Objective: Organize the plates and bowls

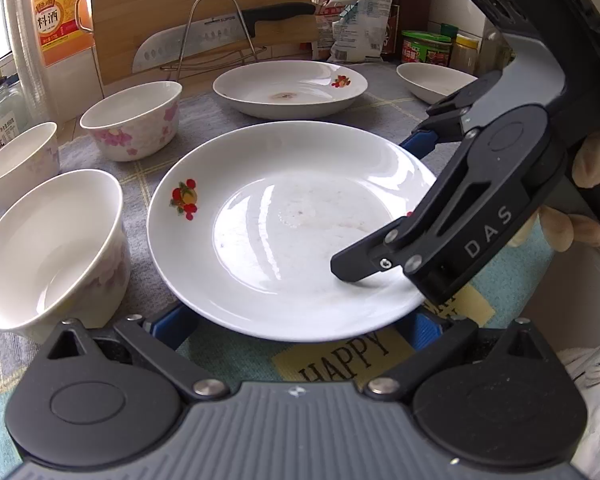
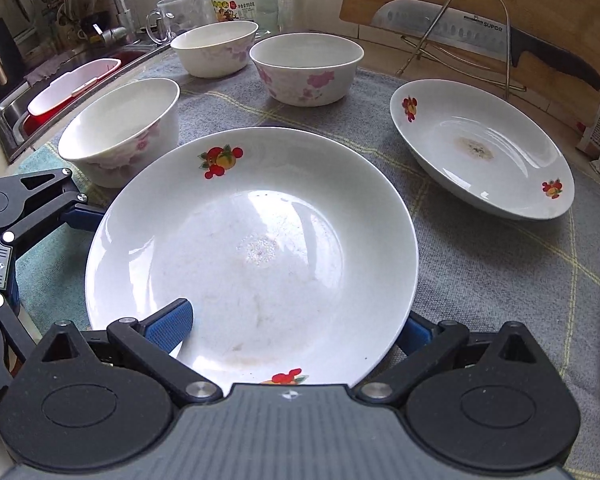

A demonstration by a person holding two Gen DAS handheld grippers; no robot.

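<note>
While the near plate [image 2: 252, 252] is lying flat on the grey cloth [image 2: 480, 264] of the tabletop, both tools are straddling its rim. The right tool [image 2: 296, 322] is standing apart, one blue pad over the plate's inside and the other outside and below the rim, probably readying a pinch on the edge. The left tool [image 1: 296, 320] is also standing wide apart at the plate's near edge, pressing nothing. A second plate [image 2: 480, 148] is waiting beyond, likely the stacking partner, with three bowls [image 2: 306, 70] grouped nearby.
</note>
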